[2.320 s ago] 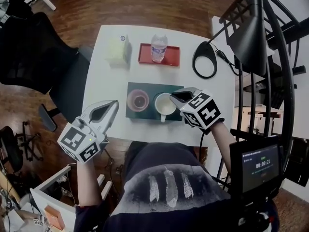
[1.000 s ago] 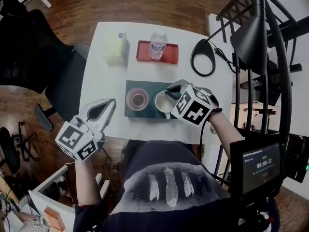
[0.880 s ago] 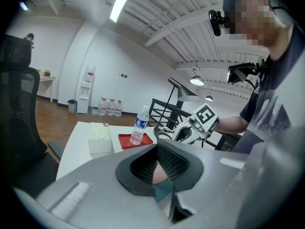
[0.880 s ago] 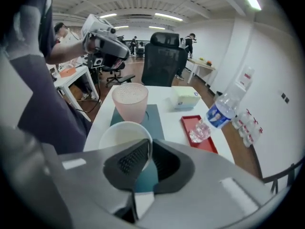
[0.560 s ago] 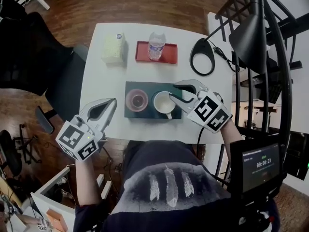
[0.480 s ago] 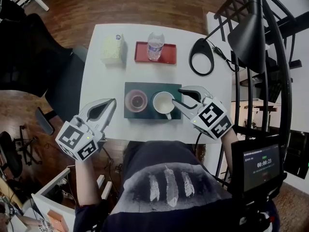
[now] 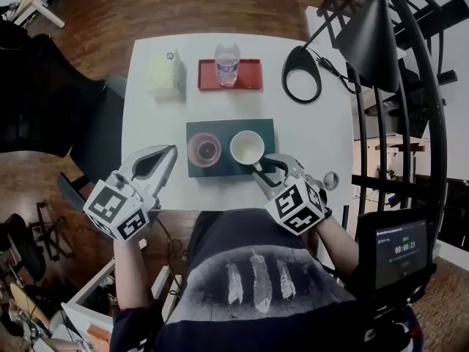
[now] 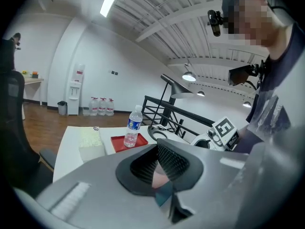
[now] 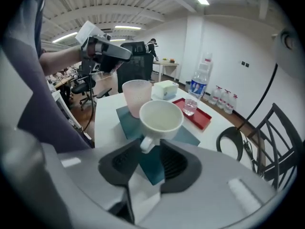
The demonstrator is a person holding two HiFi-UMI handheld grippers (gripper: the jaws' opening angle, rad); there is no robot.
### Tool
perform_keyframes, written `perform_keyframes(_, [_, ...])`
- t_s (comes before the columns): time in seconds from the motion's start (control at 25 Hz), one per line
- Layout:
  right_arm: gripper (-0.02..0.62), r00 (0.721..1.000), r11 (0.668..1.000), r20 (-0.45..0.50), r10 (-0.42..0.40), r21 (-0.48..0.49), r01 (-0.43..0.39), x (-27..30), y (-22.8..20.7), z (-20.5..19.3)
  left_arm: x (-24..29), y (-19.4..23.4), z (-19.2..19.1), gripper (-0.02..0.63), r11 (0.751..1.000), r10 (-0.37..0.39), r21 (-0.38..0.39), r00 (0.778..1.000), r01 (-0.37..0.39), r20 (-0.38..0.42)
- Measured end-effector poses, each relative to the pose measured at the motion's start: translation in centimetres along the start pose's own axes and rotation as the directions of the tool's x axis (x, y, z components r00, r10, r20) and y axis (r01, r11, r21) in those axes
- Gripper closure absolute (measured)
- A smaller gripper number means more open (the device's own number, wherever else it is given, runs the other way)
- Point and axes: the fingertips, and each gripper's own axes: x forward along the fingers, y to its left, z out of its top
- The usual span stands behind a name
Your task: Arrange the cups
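Observation:
A white cup (image 7: 247,147) and a pink cup (image 7: 204,149) stand side by side on a dark green mat (image 7: 265,129) in the middle of the white table. The white cup's handle (image 9: 145,143) points toward the near right. My right gripper (image 7: 265,169) sits just behind that handle, its jaws opening; the handle lies at the tips of the gap and the pads do not press on it. In the right gripper view the white cup (image 9: 161,118) stands in front of the pink cup (image 9: 137,97). My left gripper (image 7: 157,160) hovers shut and empty off the table's near left edge.
At the far side a water bottle (image 7: 226,63) stands on a red tray (image 7: 249,75), with a pale yellow tissue pack (image 7: 163,74) to its left. A black lamp base ring (image 7: 302,84) and its cable lie at the far right. A black chair stands left of the table.
My right gripper has swung from the white cup's right side toward the table's near edge, and its jaws have spread apart. The left gripper has stayed where it was.

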Motion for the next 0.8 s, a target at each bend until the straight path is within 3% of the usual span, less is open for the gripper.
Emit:
perform_keyframes(0.04, [0.51,1.0,1.0,-0.004,-0.013,-0.007,0.013,-0.1,-0.2,-0.3,0.0,-0.1,0.0,0.591,1.0,-0.003,0.002,1.0,0.003,-0.002])
perform_keyframes(0.12, [0.535,0.999,0.999,-0.017,-0.035,-0.041,0.034,-0.3,-1.1,-0.8,0.0,0.0,0.0,0.591,1.0,-0.003,0.0,1.0,0.003,-0.005])
perform_keyframes(0.36, [0.545,0.998,0.978,-0.025,0.063,-0.199,-0.067,0.0,-3.3,-1.2,0.7,0.2,-0.1,0.591,1.0,-0.003,-0.007,1.0,0.002,-0.008])
perform_keyframes(0.56, [0.546,0.986,0.923,-0.034,0.161,-0.348,-0.163,0.3,-3.9,-0.8,0.3,0.1,-0.1,0.591,1.0,0.005,-0.008,1.0,-0.005,-0.003])
perform_keyframes(0.72, [0.537,0.981,0.915,-0.029,0.194,-0.356,-0.191,0.3,-4.0,-0.5,0.1,0.2,-0.1,0.591,1.0,0.018,-0.013,1.0,-0.018,-0.004])
perform_keyframes(0.8, [0.479,0.975,0.926,-0.004,0.221,-0.312,-0.211,-0.4,-3.5,-0.4,-0.1,0.2,0.0,0.591,1.0,0.026,-0.014,1.0,-0.026,0.0])
